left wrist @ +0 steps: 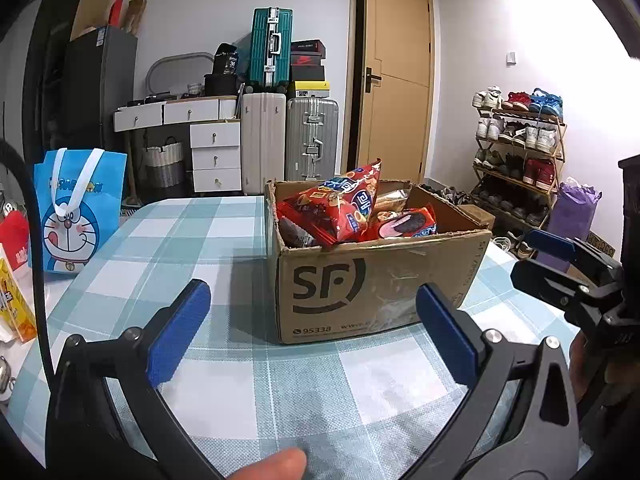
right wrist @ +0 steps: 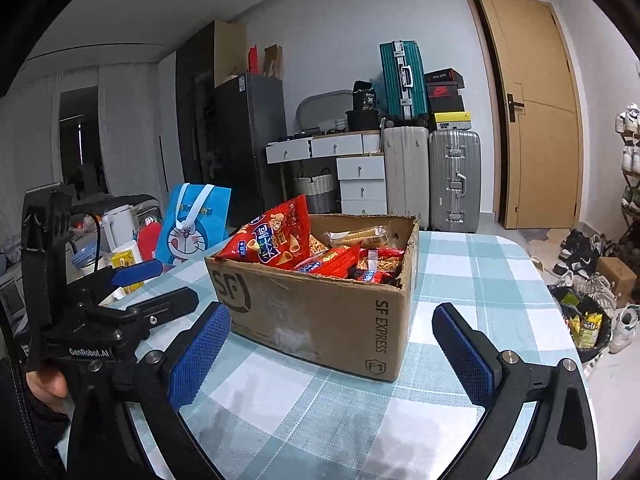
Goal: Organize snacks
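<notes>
Both of my grippers are spread wide right now with nothing in them. The left hand-held gripper [left wrist: 314,314] hangs low over the checked counter [left wrist: 224,240], and the cardboard box [left wrist: 376,280] sits straight ahead of it, a bit toward its right finger. From the right hand-held gripper [right wrist: 332,340] the same box is dead ahead between the blue pads [right wrist: 200,354], one corner turned my way. Red snack bags [right wrist: 276,240] are piled in the box, one poking above the rim. A blue cartoon bag [left wrist: 76,208] stands off to the left gripper's left.
</notes>
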Demonstrator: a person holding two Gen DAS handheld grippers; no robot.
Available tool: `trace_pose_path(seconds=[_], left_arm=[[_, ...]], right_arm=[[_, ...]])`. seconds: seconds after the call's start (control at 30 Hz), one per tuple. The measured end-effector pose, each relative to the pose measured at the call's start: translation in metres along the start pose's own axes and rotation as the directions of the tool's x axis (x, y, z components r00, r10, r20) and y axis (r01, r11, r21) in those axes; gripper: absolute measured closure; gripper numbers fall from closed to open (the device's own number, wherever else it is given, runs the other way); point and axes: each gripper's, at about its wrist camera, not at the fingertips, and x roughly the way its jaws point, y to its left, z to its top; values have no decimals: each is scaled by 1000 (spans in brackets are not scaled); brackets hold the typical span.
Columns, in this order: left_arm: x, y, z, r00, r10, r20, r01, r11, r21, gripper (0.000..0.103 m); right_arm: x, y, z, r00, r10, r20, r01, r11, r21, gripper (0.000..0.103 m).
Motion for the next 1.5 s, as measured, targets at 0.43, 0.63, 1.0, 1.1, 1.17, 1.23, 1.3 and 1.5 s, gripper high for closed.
trace_pose_path(seconds=[0.43, 0.63, 1.0, 1.1, 1.17, 1.23, 1.3, 1.5], left_arm=[[4, 1, -2, 1000, -2, 9, 2, 1000, 4, 0], [4, 2, -3, 1000, -4, 13, 4, 1000, 6, 0], [4, 4, -5, 1000, -7, 17, 7, 1000, 1, 0], [3, 4, -5, 1000, -7, 16, 7, 1000, 2, 0], [3, 4, -5, 1000, -8, 16, 8, 1000, 2, 0], [3, 4, -5, 1000, -9, 15, 9, 1000, 2, 0], [4, 4, -6, 1000, -6, 15, 6, 1000, 2, 0], [4, 4, -5, 1000, -7, 15, 7, 1000, 2, 0]], right_arm=[[0, -2, -4, 1000, -7, 14, 7, 1000, 4, 0], [-4, -2, -4, 1000, 2, 24, -2, 1000, 5, 0], [-3, -4, -5, 1000, 1, 26, -1, 1000, 15, 0], [-4, -4, -5, 1000, -1, 28, 0, 1000, 15, 0], [-4, -3, -6, 1000, 1, 27, -1, 1000, 13, 0], [-4, -3, -6, 1000, 3, 27, -4, 1000, 13, 0], [-4, -3, -6, 1000, 2, 27, -3, 1000, 11, 0], [-3, -3, -6, 1000, 3, 27, -3, 1000, 11, 0]])
